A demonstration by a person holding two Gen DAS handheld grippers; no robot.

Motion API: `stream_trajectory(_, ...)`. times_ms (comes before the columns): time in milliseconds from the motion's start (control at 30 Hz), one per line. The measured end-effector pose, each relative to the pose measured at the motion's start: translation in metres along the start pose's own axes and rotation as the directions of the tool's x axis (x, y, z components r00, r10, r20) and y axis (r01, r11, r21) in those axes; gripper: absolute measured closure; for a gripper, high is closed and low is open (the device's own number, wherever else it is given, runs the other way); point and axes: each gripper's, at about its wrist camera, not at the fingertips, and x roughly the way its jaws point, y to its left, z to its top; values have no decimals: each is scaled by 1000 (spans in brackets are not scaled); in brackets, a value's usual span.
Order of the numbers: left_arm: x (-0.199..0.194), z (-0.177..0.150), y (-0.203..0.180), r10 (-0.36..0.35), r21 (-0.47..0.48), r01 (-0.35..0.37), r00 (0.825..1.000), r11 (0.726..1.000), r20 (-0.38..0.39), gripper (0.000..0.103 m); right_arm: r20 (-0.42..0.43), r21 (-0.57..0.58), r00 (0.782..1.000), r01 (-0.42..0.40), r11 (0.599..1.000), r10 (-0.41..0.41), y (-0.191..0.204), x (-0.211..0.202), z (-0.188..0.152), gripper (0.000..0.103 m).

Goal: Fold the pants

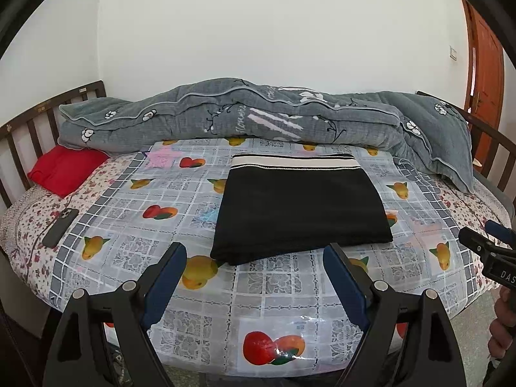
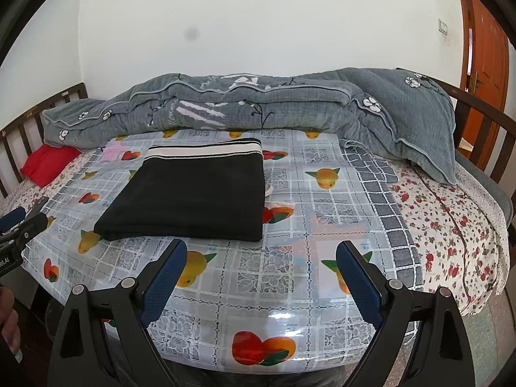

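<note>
At the far left, a dark wooden bed rail (image 1: 29, 122) runs along the edge of the bed (image 2: 451, 225), and a red cloth (image 1: 64, 169) lies beside it, partly tucked under the end of a grey flowered quilt (image 1: 225, 119) that is bunched along the far side of the bed against the white wall (image 1: 258, 32). Nearer the front on the left, a dark phone (image 1: 60, 227) rests on the flowered sheet, touching the edge of a glossy plastic cover printed with fruit (image 1: 274, 290). The left hand-held gripper (image 1: 254, 261) hovers over the near part of that cover with its two blue-padded fingers (image 1: 167, 277) spread wide apart, holding nothing. Just beyond it, the black pants (image 1: 300, 206) lie folded into a neat flat rectangle in the middle of the cover, their white-striped waistband on the far edge, toward the quilt; neither tool touches them. In the right wrist view the pants sit left of centre, and the right hand-held gripper (image 2: 261, 258) hangs above the cover just in front of them, its fingers likewise spread and empty. To the right of the cover the flowered sheet (image 2: 445, 225) is bare, the quilt drapes down over the right bed rail, and an orange-brown door (image 2: 483, 64) stands at the far right with a light switch (image 2: 443, 26) on the wall beside it.
</note>
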Motion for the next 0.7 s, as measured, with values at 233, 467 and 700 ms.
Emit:
stream_trajectory(233, 0, 0, 2, 0, -1, 0, 1000, 1000, 1, 17, 1, 0, 1000, 1, 1000, -1, 0, 0, 0, 11)
stream_trajectory(467, -2, 2, 3, 6, -6, -6, 1000, 1000, 9, 17, 3, 1, 1000, 0, 1000, 0, 0, 0, 1, 11)
stream_trajectory(700, -4, 6, 6, 15, -20, -14, 1000, 1000, 13, 17, 6, 2, 1000, -1, 1000, 1, 3, -2, 4, 11)
